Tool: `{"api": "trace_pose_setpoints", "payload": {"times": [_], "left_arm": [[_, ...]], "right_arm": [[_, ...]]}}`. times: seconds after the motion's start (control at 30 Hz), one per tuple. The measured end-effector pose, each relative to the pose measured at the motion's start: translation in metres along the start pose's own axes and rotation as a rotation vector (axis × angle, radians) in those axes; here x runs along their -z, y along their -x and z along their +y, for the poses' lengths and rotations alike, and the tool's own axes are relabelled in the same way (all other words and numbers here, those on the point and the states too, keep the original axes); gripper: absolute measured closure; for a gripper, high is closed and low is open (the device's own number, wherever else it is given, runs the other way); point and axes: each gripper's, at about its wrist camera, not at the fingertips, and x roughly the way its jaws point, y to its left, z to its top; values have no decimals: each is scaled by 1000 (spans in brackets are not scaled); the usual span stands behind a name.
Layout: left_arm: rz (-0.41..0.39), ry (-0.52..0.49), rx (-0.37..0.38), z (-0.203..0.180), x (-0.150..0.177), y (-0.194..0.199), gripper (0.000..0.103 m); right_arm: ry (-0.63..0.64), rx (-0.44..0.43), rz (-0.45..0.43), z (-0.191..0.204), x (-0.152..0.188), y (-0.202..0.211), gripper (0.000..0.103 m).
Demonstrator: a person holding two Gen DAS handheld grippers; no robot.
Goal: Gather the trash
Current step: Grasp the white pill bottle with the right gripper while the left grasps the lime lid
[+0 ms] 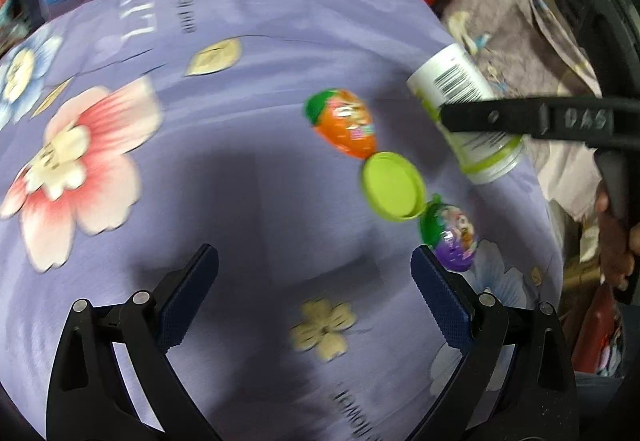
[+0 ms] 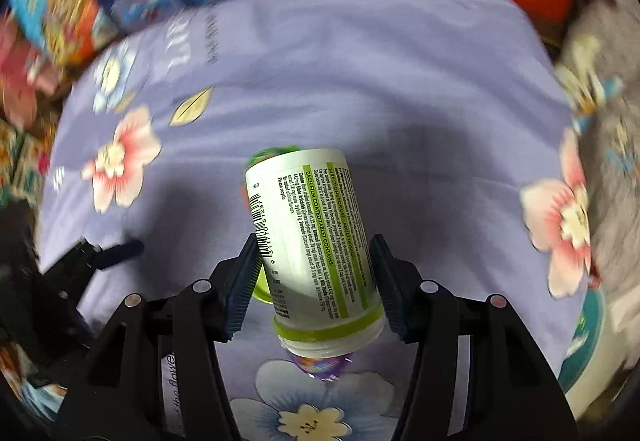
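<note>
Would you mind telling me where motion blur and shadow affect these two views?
Left wrist view: blur smears the pink flower print and the orange egg-shaped toy; a dark shadow lies mid-cloth ahead of the left claw. Right wrist view: the edges streak, yet the white bottle's label stays fairly sharp between the right claw's fingers; shadow falls left of it.

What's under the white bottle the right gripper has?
Under the white bottle: purple flowered sheet, and edges of a green lid and purple capsule. The rest is covered.
</note>
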Motion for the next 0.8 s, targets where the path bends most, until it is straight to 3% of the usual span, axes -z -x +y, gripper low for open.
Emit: {"api": "trace_pose_setpoints", "payload": {"times": [0.17, 0.3, 0.4, 0.47, 0.57, 0.67, 0.8], "left_arm": [[18, -53, 5, -30, -16, -21, 6], [25, -30, 28, -45, -30, -33, 7], [45, -22, 14, -56, -37, -44, 17], [61, -30, -3, -65, -38, -52, 18], [74, -66, -85, -77, -37, -62, 23], [51, -101, -156, -80, -37, -63, 45], [51, -92, -164, -78, -35, -60, 47]], "right_arm": [[-95, -3, 10, -42, 11, -1, 50], [-140, -22, -6, -63, 20, 1, 50], [-171, -41, -15, -77, 24, 2, 50], [-186, -52, -17, -84, 27, 0, 50], [-204, -71, -13, -93, 33, -2, 50], [-222, -87, -12, -102, 39, -4, 50], [-244, -100, -16, -112, 47, -3, 50]]}}
